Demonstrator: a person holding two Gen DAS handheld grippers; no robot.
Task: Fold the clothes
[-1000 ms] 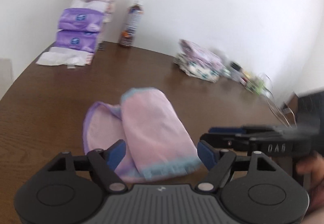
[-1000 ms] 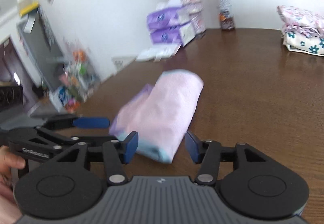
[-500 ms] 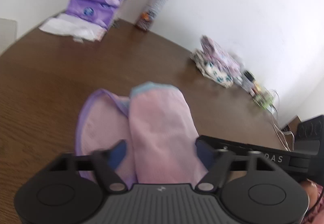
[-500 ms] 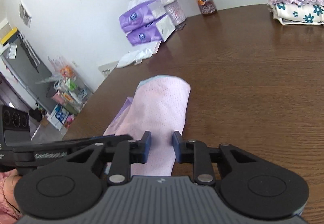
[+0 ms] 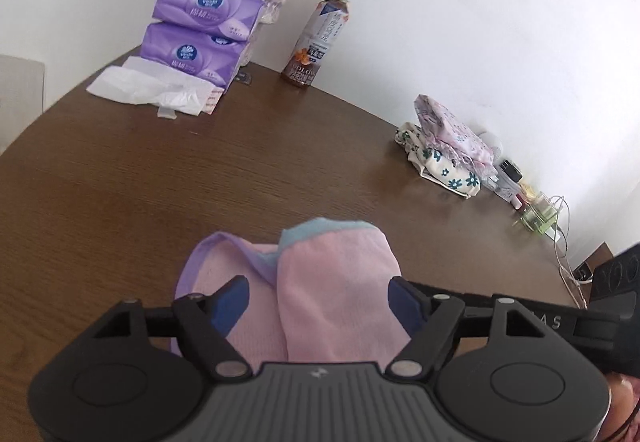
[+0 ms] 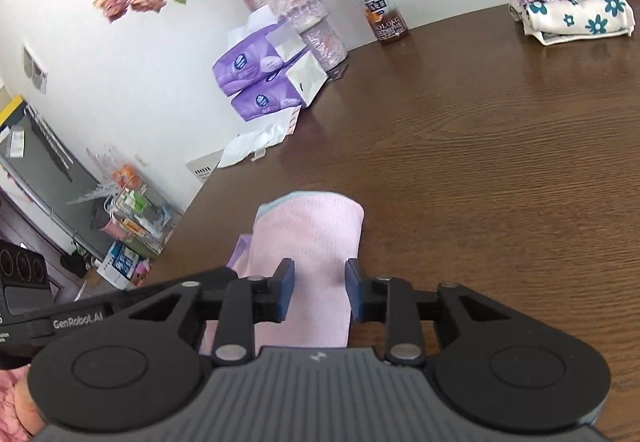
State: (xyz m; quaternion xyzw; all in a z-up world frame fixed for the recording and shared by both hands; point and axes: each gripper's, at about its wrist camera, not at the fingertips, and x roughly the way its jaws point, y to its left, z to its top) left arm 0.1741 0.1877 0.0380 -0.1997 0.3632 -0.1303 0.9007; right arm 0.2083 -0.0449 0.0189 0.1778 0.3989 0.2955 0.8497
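Both your hand-held grippers now closer over pink garment [image 5: 336,282]. Right hand-held gripper [image 6: 319,288] closing, garment at 12 between jaws, no pinch yet; left hand-held gripper [image 5: 318,300] closing, still spread wide. Near-edge grab looks next.

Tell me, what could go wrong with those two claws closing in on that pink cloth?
The right claw is closing over the folded pink cloth and might pinch only the top layer, so the fold opens. The left claw straddles both pink flaps, so it could bunch them. Dragging may also slide the cloth across the smooth table.
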